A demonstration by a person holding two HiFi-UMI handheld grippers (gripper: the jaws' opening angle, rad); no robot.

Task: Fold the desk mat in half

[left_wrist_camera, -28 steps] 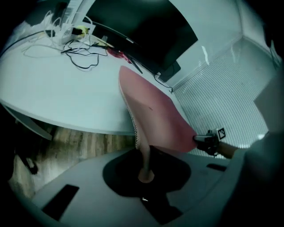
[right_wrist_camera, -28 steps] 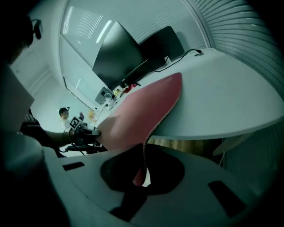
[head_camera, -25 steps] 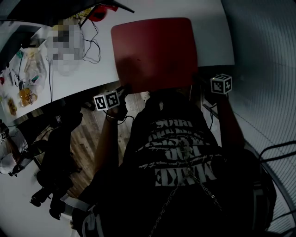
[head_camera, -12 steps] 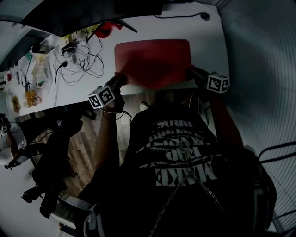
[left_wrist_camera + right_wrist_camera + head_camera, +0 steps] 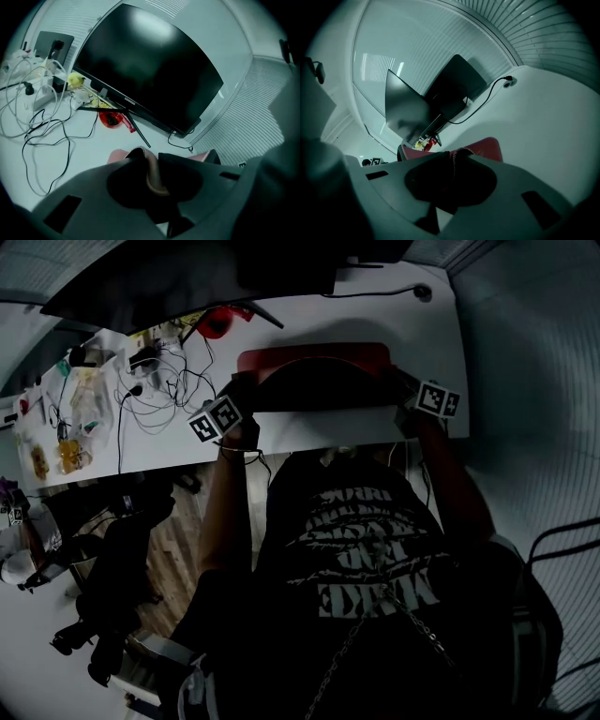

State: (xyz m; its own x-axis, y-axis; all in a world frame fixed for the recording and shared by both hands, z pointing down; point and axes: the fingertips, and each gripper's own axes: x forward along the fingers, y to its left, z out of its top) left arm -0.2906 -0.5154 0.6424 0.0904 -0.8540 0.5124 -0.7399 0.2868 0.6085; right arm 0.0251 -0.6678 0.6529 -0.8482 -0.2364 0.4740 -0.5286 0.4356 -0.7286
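Red soft desk mat (image 5: 314, 358): on white counter (image 5: 328, 427), near edge raised over itself. Left tongs (image 5: 152, 164) pinch its hem and have just been easing wider. Right tongs (image 5: 452, 161) are clamped on the other corner. Only the left gripper view shows us the black flat monitor (image 5: 150, 65)'s bezel lettering, too small to read.

The left arm (image 5: 223, 512) and right arm (image 5: 455, 479) stretch forward, with both claws tipped slightly down. The left claw (image 5: 151, 158) pinches the desk mat (image 5: 314, 360) edge, its jaws having just eased apart slightly. The right claw (image 5: 452, 157) clamps the same edge tight.
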